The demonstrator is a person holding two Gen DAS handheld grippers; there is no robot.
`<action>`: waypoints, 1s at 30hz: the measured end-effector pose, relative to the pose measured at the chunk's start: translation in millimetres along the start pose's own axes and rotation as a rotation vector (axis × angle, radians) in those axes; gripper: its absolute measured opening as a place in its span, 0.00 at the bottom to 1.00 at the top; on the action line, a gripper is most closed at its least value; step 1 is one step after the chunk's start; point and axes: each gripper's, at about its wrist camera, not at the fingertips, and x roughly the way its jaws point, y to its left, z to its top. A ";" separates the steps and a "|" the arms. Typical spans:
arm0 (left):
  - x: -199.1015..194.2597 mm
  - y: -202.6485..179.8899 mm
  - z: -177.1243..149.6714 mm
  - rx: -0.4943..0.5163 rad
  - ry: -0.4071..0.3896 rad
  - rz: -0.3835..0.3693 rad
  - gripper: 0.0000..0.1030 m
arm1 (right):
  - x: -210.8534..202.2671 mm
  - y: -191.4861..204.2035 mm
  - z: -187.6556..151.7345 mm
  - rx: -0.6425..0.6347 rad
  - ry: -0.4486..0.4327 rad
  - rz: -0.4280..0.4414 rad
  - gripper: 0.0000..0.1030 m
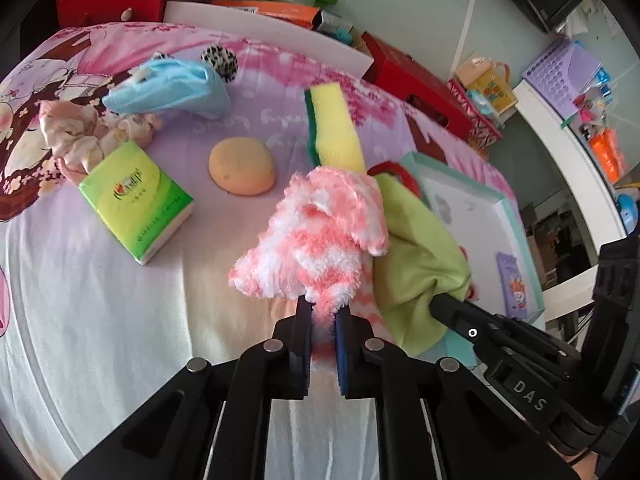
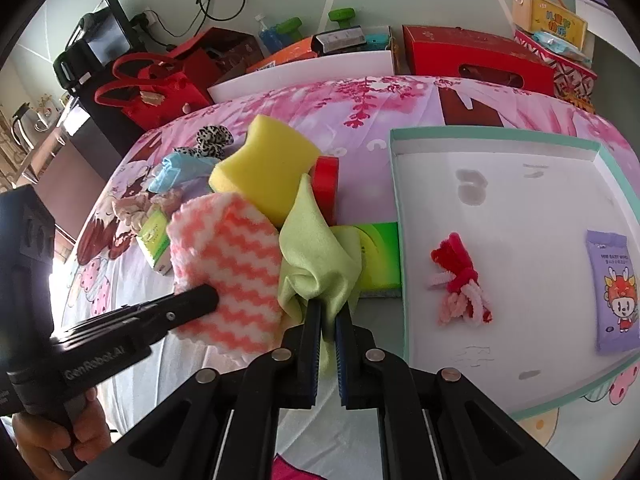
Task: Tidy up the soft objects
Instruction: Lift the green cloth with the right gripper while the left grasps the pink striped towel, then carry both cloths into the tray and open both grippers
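Observation:
My left gripper (image 1: 323,307) is shut on the near edge of a fluffy pink-and-white cloth (image 1: 316,236), which shows its zigzag side (image 2: 228,276) in the right wrist view. Just to its right, my right gripper (image 2: 328,312) is shut on a bunched light-green cloth (image 2: 320,256), also seen as the green cloth (image 1: 416,264). Behind both stands a yellow sponge with a green backing (image 1: 334,124). A teal-rimmed white box (image 2: 404,240) lies to the right, holding a red-and-pink fuzzy bundle (image 2: 460,276) and a purple wipes pack (image 2: 612,288).
On the bedspread lie a green tissue pack (image 1: 136,200), an orange round sponge (image 1: 242,166), a blue face mask (image 1: 168,88), a crumpled pink cloth (image 1: 84,136), a leopard scrunchie (image 1: 220,62) and a red roll (image 2: 326,188). Red boxes (image 2: 476,60) and bags crowd the far edge.

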 end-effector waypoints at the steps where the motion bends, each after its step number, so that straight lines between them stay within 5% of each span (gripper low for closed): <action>1: -3.9 -0.6 0.6 0.002 -0.009 -0.004 0.09 | -1.4 0.4 0.4 -0.001 -0.003 0.001 0.07; 30: -124.7 -63.2 31.6 0.123 -0.262 -0.077 0.09 | -118.2 7.1 31.2 -0.049 -0.233 0.035 0.04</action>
